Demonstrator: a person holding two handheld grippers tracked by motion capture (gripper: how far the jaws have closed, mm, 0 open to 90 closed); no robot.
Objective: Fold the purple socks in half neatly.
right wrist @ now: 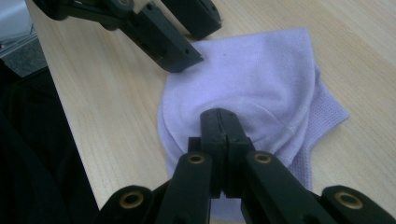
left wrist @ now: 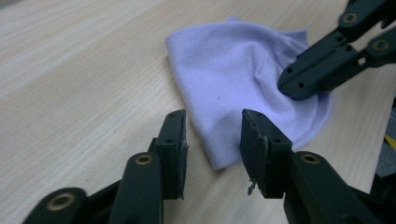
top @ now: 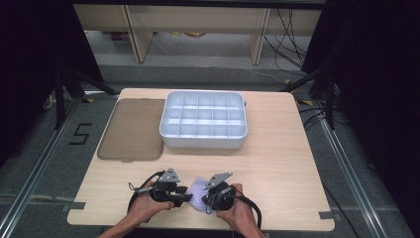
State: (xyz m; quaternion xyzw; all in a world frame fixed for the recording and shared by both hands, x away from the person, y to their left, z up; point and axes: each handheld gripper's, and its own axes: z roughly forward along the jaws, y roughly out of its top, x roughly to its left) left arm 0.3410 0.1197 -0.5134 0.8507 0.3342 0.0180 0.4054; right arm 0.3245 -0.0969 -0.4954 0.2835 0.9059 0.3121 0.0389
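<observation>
Even overhead light is falling on the bench (top: 277, 148), leaving only faint shadows under the white tray (top: 203, 120), while the surroundings at both sides are sinking into near black. The high view is looking soft and slightly grainy. In the gripper views the nearest links of each claw are blurring, and the lilac cloth (left wrist: 243, 88) is showing gentle, glare-free shading in its folds.

One mark could be read: a large black numeral "5" (top: 80, 134) was laid out in dark tape strokes on the grey floor (top: 44, 163), just off the left edge of the bench (top: 277, 163), beside the metal rail. Nothing else in the room carried a legible word, label or brand.
</observation>
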